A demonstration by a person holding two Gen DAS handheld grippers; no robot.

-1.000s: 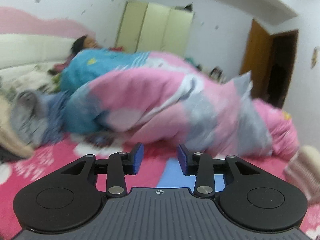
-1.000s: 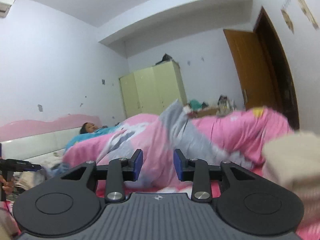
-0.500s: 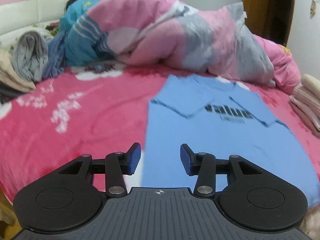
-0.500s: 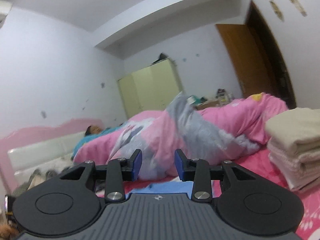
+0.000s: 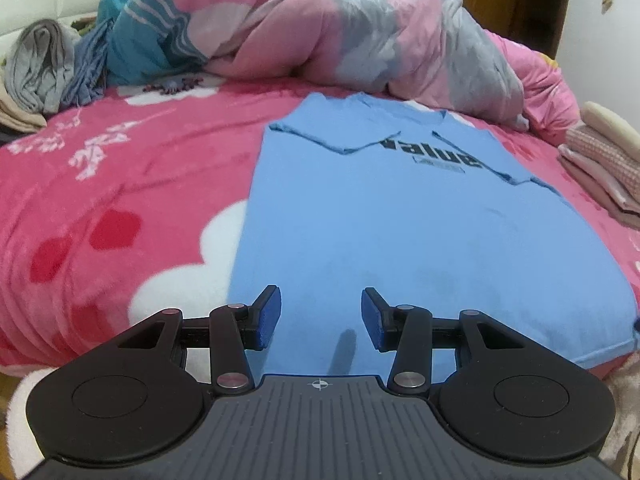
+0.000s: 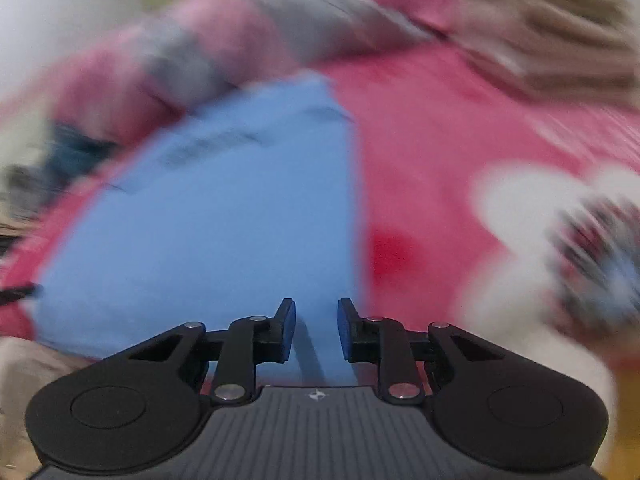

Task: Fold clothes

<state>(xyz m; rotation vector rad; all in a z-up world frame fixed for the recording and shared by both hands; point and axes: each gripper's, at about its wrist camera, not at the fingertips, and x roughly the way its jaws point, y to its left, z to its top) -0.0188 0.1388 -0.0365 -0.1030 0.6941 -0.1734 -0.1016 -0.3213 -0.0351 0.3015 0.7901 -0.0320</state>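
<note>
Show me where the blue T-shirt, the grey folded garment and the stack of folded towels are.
blue T-shirt [image 5: 400, 232]: left wrist view, middle of its body.
grey folded garment [image 5: 40, 66]: left wrist view, its front fold.
stack of folded towels [image 5: 600, 160]: left wrist view, pink checked layer.

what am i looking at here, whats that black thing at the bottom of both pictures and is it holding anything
There is no robot here. A person holds one hand tool in each hand, and each tool carries its own wide-angle camera looking forward along its two fingers. The black shape at the bottom is the tool itself.

One picture is from the left tongs, the other from the right tongs; that second one is blurred.

Both look down at a bed with a pink flowered blanket. A blue T-shirt lies flat on it, sleeves folded in. Behind it is a bunched pink and grey quilt, and folded laundry is stacked at the side.

Nothing is held. The left tongs have just been opening, the right ones closing, with nothing gripped between them.
</note>
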